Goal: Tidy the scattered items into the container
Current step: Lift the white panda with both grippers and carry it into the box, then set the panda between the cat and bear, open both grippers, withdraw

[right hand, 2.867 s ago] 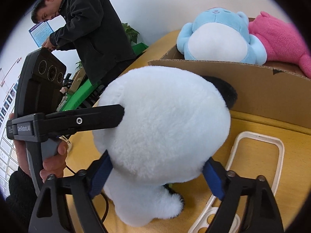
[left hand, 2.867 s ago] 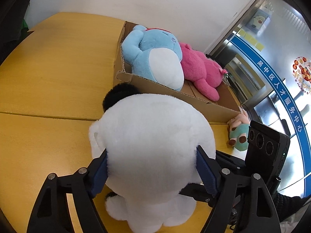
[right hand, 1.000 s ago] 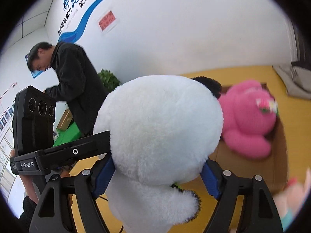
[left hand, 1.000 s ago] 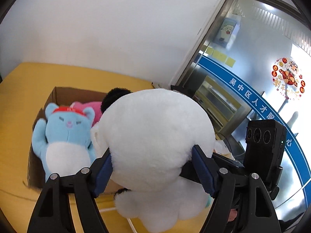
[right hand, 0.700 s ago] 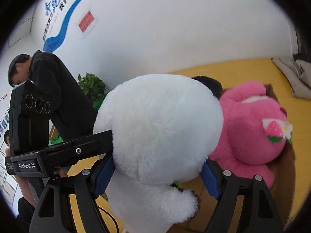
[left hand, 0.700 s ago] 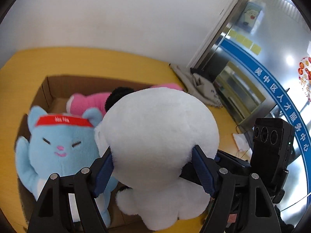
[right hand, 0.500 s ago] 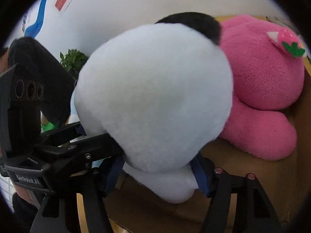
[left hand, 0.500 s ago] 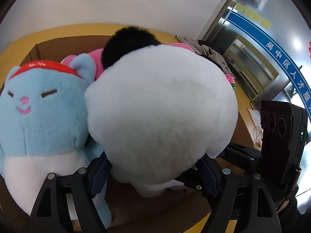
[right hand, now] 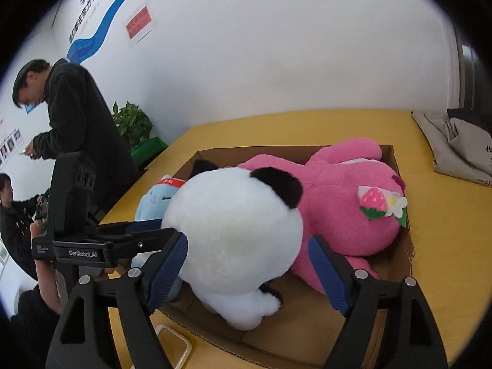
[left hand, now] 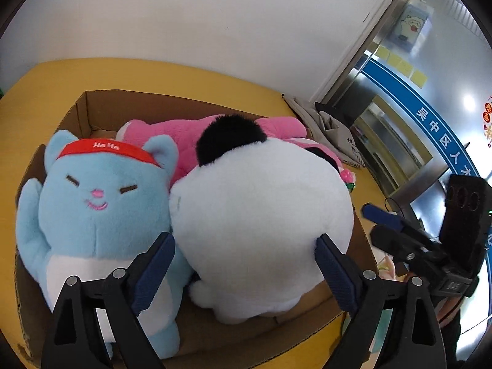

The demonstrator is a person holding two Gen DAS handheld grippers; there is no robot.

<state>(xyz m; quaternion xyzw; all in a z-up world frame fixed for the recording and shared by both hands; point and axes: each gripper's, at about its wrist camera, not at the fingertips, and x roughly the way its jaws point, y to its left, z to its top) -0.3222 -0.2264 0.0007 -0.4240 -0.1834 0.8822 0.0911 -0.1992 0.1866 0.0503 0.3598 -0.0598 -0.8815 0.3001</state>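
Reading the writing: the blue plush [left hand: 101, 203] wears a red headband stitched "Ha Ha"; the left gripper's body, seen from the right wrist, is marked "GenRobot.AI"; blue wall lettering and a red notice are too small to read.
Container: a brown corrugated cardboard box [left hand: 101, 104], open-topped, on a yellow table [right hand: 446, 246].
White plush: the white plush [left hand: 261, 224], round and fluffy with black ears, sits inside the box between the blue plush and the pink plush [right hand: 347, 215], touching both.
Pink plush: shaggy, lying on its side, with a strawberry and white flower on its head.
Left gripper: the left gripper [left hand: 243, 255] has let go; its jaws have just been opening, and the dark blue ribbed pads [left hand: 153, 264] flank the white plush's back, the right pad at the fur's edge, the left one clear.
Right gripper: the right gripper [right hand: 246, 261] is also released, its jaws just widened; the plush lies between the pads without being squeezed.
Change: half a second ago both pairs of pads pressed into the fur; a second ago the plush hung above the box.
Others: a person in a dark jacket [right hand: 77, 117] stands beside a potted plant [right hand: 132, 123]; a grey cloth bag [right hand: 455, 147] lies on the table.
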